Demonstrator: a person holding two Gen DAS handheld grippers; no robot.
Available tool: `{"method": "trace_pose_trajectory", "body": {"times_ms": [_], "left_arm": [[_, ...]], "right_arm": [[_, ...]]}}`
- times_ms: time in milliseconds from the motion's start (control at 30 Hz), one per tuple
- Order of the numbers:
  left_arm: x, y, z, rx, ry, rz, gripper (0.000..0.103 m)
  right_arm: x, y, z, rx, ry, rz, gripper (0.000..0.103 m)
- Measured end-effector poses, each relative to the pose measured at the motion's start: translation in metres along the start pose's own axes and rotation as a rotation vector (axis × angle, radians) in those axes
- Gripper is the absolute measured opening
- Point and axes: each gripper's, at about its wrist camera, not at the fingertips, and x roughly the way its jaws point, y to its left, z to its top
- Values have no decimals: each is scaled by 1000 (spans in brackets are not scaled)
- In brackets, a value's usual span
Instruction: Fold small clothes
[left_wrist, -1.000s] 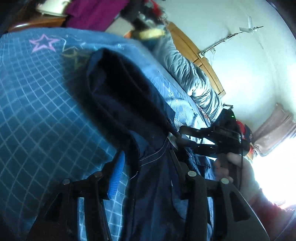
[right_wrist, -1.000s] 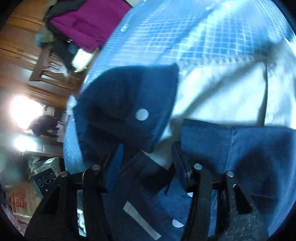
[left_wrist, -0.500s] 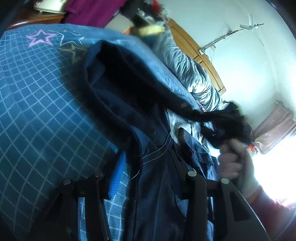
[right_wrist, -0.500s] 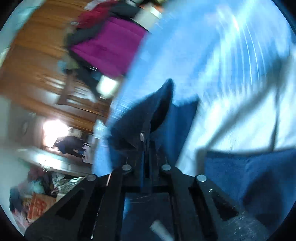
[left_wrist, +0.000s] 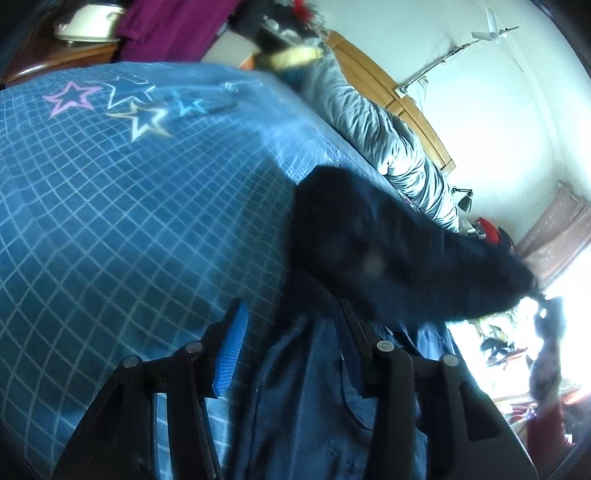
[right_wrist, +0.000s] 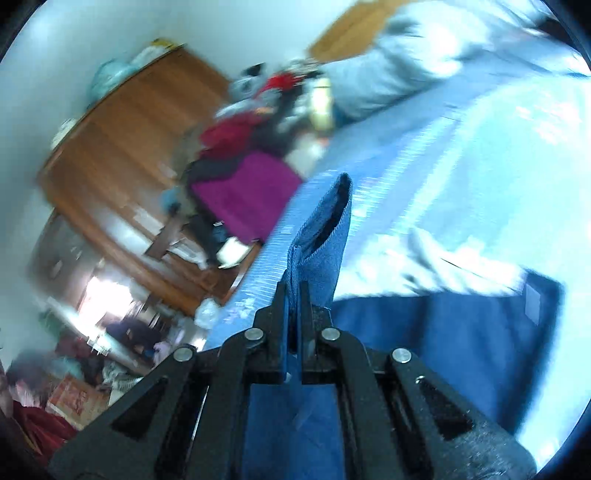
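Down at the bottom of the right wrist frame, the right gripper (right_wrist: 291, 295) has its jaws clamped tight on a fold of the dark blue garment (right_wrist: 321, 229), which sticks up toward mid-frame while the rest of it spreads across the lower right. Pretty blurry shot, but a purple cloth (right_wrist: 243, 195) and a wooden cabinet (right_wrist: 122, 129) show in the upper left. Over in the left wrist frame, the left gripper (left_wrist: 291, 332) sits at the bottom with its jaws spread wide, one finger on each side of the garment, not pinching it. That garment stretches from center toward the right edge, lifted off the blue checked bedspread (left_wrist: 110, 221). A grey duvet (left_wrist: 384, 136) lies upper center.
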Motion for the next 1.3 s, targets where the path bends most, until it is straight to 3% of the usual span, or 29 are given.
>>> {"method": "trace_pose_trajectory", "body": {"times_ms": [133, 267, 400, 500, 600, 633, 700, 767, 833, 967, 1100, 1167, 1233, 1300], "left_arm": [[-11, -10, 0, 12, -25, 18, 49], [-18, -23, 5, 30, -46, 59, 49], [0, -70, -2, 213, 111, 5, 49], [21, -95, -22, 329, 257, 47, 49], [41, -96, -39, 375, 337, 150, 48], [49, -93, -42, 369, 356, 176, 48], [56, -94, -41, 353, 353, 160, 48], [65, -98, -38, 325, 345, 133, 63], [72, -92, -32, 252, 313, 91, 68], [63, -70, -18, 118, 209, 76, 51], [26, -22, -10, -47, 84, 35, 41], [20, 6, -15, -125, 99, 4, 30], [14, 22, -22, -150, 93, -4, 19], [4, 29, -23, -178, 80, -18, 19]], "right_arm": [[-35, -57, -26, 116, 0, -81, 2], [-40, -90, -43, 190, 28, -82, 2], [-27, -104, -42, 221, 24, -56, 3], [-23, -102, -38, 202, 21, -42, 4], [-21, -95, -31, 187, 17, -23, 4], [-22, -92, -30, 183, 14, -16, 4], [-23, -80, -25, 174, -1, 8, 4], [-25, -66, -21, 155, -21, 30, 4], [-27, -49, -14, 130, -41, 64, 4], [-28, -23, -5, 30, -43, 69, 3], [-22, -41, -27, 57, 13, 35, 3], [-11, -64, -52, 98, 80, -12, 3], [7, -94, -84, 120, 198, -113, 5], [16, -125, -114, 178, 296, -236, 12]]}}
